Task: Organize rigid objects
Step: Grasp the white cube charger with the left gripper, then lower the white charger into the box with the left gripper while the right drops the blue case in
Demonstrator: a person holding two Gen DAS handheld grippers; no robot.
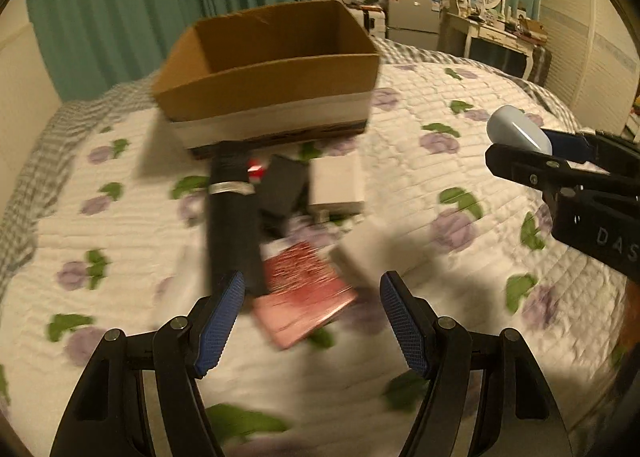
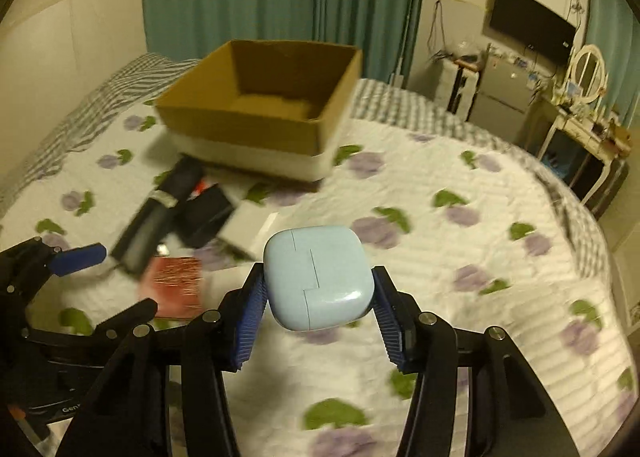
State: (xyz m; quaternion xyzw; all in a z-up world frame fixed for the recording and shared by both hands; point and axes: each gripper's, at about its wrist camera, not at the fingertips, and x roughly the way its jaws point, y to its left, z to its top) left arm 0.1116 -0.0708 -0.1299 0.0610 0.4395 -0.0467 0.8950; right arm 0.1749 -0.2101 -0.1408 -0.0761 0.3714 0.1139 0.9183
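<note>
The right gripper (image 2: 318, 313) is clamped on one pale blue case (image 2: 318, 277), a rounded, smooth shell held by its two flanks above the quilt (image 2: 460, 225). It looks light and stiff, probably a little slippery on those glossy curves, so the ribbed blue pads (image 2: 250, 321) pressing on the flat sides seem the safest hold; a seam runs down its face, so squeezing across the lid joint might pop it open.

The left gripper (image 1: 312, 321) hangs with its fingers spread wide and nothing between them, just over the loose pile at 12 o'clock in its own view.

In that pile, nearest first:
- One red patterned booklet or flat box (image 1: 308, 293), thin and rigid, best taken by its edges.
- One pale block (image 1: 360, 257) at 1 o'clock of it, too blurred to identify.
- One long black tube with a silver band (image 1: 232, 217), stiff, likely to roll; grip it mid-length.
- One black box (image 1: 284, 185) and one white box (image 1: 338, 185) side by side beyond, with a small red-and-white item (image 1: 256, 171) peeping out between the tube and the black box.

Farthest, at 12 o'clock, sits one open cardboard box (image 1: 268, 73), seemingly empty, the likely destination. The blue case is well short of it.
</note>
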